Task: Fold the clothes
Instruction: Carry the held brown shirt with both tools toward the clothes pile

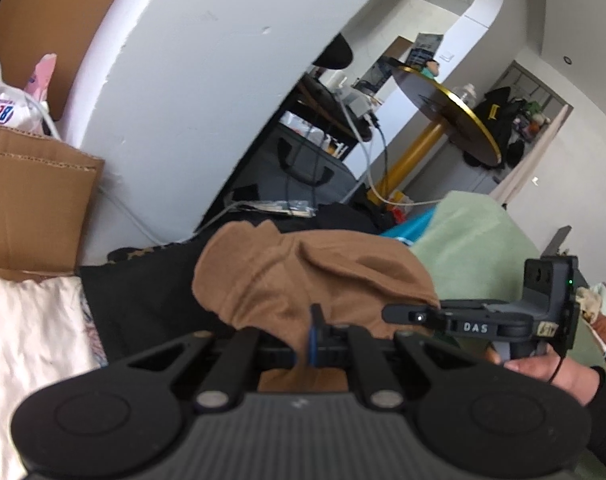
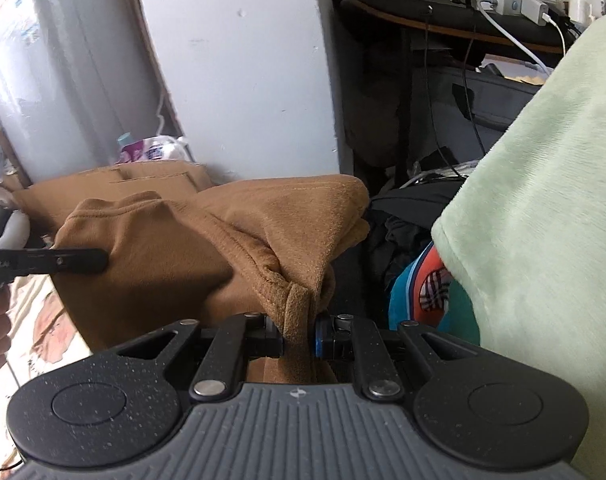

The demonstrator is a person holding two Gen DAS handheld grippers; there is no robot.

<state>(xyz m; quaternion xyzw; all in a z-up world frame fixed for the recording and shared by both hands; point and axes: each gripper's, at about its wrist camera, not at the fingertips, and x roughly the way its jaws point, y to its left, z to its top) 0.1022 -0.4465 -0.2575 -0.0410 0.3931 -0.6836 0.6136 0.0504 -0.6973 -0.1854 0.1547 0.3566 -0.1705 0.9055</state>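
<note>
A brown fleece garment [image 1: 303, 276] hangs bunched between both grippers. In the left wrist view my left gripper [image 1: 303, 350] is shut on a pinched edge of it, the cloth running down between the pads. The right gripper's body shows at the right of that view, held by a hand [image 1: 551, 372]. In the right wrist view my right gripper [image 2: 299, 340] is shut on a gathered hem of the brown garment [image 2: 231, 240], which spreads away to the left. The left gripper's black finger [image 2: 63, 261] pokes in at the left edge.
A pale green blanket [image 2: 543, 220] lies at the right, with a teal and orange cloth [image 2: 423, 292] beneath it. Dark clothes [image 1: 143, 300] and a white cloth [image 1: 31, 340] lie under the garment. A cardboard box [image 1: 31, 200], a white wall [image 1: 183, 100] and a round gold-edged table [image 1: 455, 120] stand behind.
</note>
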